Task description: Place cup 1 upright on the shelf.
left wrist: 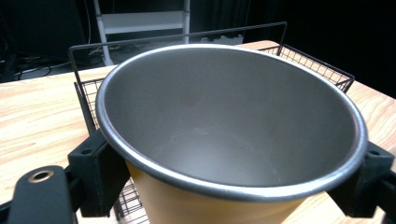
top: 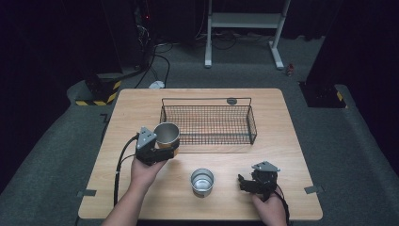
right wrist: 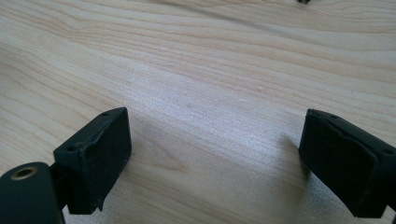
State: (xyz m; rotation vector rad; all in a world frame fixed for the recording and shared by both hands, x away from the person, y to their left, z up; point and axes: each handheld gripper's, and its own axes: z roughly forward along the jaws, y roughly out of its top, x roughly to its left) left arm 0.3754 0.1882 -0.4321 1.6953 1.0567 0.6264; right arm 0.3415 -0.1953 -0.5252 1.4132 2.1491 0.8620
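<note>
left tongs pinching yellow metal-lined cup by black wire basket; right tongs spread wide, low over wooden surface

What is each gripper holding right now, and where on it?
The left gripper clamps the yellow cup by its side wall just below the rim. The right gripper holds nothing.

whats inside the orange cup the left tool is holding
Nothing that shows: the orange cup held in the left tool has a bare grey metal inside down to the bottom. The near rim covers a strip of the inner wall, so that part cannot be checked.
</note>
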